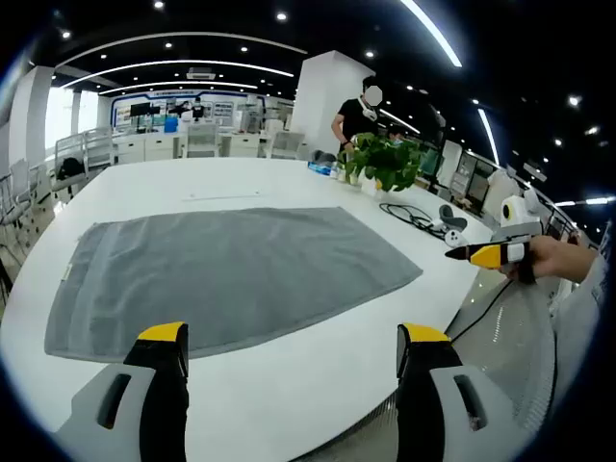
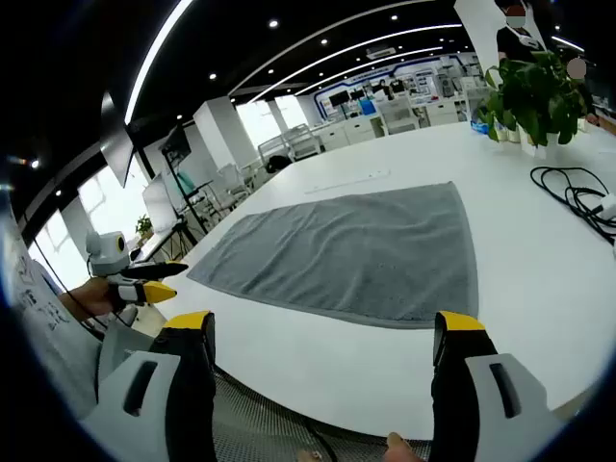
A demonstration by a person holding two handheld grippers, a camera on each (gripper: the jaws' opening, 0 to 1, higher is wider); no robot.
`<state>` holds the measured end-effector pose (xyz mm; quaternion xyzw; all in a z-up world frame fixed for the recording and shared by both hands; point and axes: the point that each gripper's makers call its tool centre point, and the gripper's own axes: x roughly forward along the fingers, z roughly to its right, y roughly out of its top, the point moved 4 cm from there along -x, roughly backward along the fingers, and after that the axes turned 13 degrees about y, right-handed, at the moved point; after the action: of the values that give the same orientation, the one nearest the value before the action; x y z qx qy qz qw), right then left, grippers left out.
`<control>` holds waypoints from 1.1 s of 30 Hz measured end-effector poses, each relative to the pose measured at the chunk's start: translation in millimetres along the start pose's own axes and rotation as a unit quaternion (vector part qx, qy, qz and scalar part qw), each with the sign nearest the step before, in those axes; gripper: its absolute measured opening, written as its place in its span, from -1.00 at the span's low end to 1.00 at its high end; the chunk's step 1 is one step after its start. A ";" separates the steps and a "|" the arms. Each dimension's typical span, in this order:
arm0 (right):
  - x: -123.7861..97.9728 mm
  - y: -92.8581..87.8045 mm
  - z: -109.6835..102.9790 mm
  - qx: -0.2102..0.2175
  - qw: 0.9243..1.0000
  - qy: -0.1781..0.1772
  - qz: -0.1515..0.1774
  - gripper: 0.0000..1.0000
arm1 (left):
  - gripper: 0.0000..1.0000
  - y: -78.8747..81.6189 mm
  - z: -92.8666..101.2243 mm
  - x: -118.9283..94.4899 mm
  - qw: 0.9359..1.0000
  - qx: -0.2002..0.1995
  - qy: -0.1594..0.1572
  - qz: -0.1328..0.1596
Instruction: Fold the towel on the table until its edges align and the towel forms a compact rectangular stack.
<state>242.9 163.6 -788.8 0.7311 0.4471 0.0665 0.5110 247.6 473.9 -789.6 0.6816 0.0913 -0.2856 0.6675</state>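
A grey towel (image 1: 231,274) lies spread flat in one layer on the white table (image 1: 289,385); in the right gripper view the towel (image 2: 356,250) stretches away from the near table edge. My left gripper (image 1: 293,337) hovers over the near edge just short of the towel, jaws wide apart and holding nothing. Off the table's side my right gripper (image 2: 325,322) is also open and empty, a short way from the towel's near hem. Each gripper shows in the other's view, held in a hand beyond the table edge: the right gripper (image 1: 486,254) and the left gripper (image 2: 157,281).
A potted plant (image 1: 385,159) and black cables (image 1: 409,217) sit at the table's far right; the plant (image 2: 534,91) and cables (image 2: 577,192) lie beyond the towel. A person in black (image 1: 358,115) stands behind the plant. Chairs (image 1: 82,154) line the far side.
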 end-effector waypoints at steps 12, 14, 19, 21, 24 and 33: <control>0.8 -0.2 1.1 0.003 1.000 0.001 0.000 0.90 | 0.83 -0.3 0.1 0.9 1.000 0.000 0.000 -0.002; 1.2 -0.5 1.3 0.003 1.000 0.002 -0.001 0.90 | 0.83 0.9 -0.3 1.2 1.000 0.000 0.000 0.000; 1.2 -0.6 1.3 0.003 1.000 0.003 -0.001 0.90 | 0.83 1.9 0.8 0.7 1.000 0.002 -0.001 0.000; 1.0 -0.2 1.2 0.004 1.000 0.003 0.000 0.90 | 0.83 1.7 1.6 0.4 1.000 0.004 -0.002 -0.001; 1.0 -0.2 1.2 0.005 1.000 0.004 0.000 0.90 | 0.83 1.5 2.1 0.0 1.000 0.005 -0.003 -0.002; 1.1 0.0 0.0 0.005 1.000 0.005 0.002 0.90 | 0.83 3.4 3.1 -0.3 1.000 0.005 -0.003 0.001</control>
<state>243.6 164.3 -789.2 0.7343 0.4488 0.0690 0.5046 248.2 470.7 -786.4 0.6843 0.0873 -0.2871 0.6646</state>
